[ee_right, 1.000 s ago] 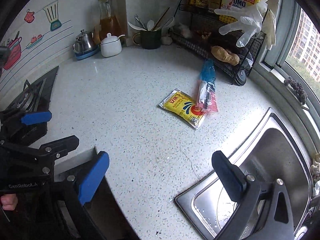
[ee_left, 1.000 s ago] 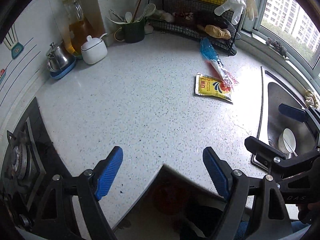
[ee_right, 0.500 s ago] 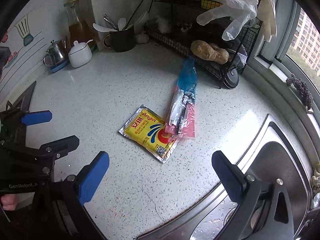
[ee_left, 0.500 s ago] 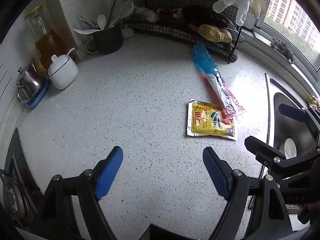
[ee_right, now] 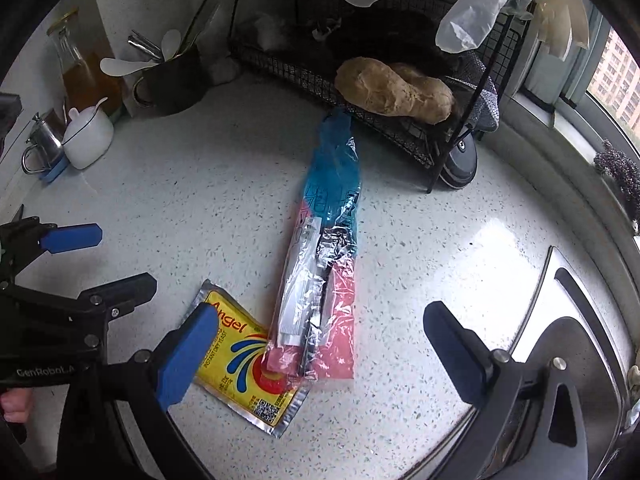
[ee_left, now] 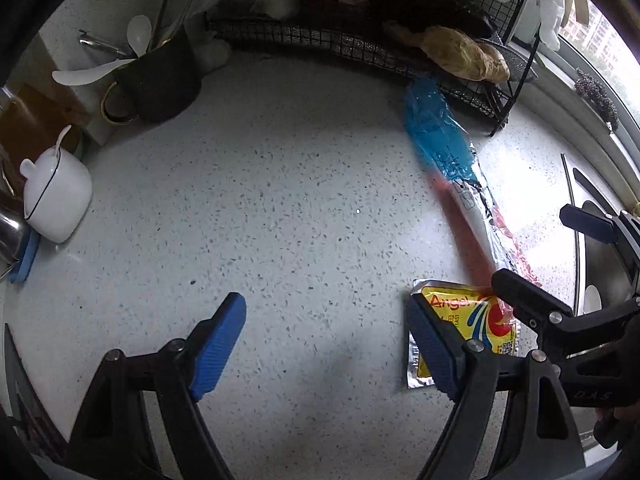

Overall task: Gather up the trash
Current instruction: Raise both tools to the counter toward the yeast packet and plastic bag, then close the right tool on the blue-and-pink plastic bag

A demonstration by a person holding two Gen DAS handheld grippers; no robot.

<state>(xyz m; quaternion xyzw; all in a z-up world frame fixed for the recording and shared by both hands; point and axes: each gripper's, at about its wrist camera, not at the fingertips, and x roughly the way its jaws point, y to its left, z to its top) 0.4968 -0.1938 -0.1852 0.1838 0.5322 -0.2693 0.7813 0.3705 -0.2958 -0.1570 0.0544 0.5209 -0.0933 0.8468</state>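
A yellow "Angel" yeast packet lies flat on the speckled counter. A long blue-and-red plastic wrapper lies beside it, its red end overlapping the packet's corner. My right gripper hangs open above them, with the wrapper's red end and part of the packet below the gap between its fingers, untouched. My left gripper is open over bare counter. Its right finger covers the left edge of the yeast packet, and the wrapper runs away to the upper right. Each gripper shows in the other's view: the right gripper and the left gripper.
A black wire rack with a ginger root and a hanging plastic glove stands behind the wrapper. A dark mug of utensils, a white lidded pot and a small kettle line the back left. The steel sink is at right.
Both grippers have moved forward over the counter toward the packet and wrapper, which now look larger and sit near the fingers. The stove and counter's front edge have left view. Both stay open.
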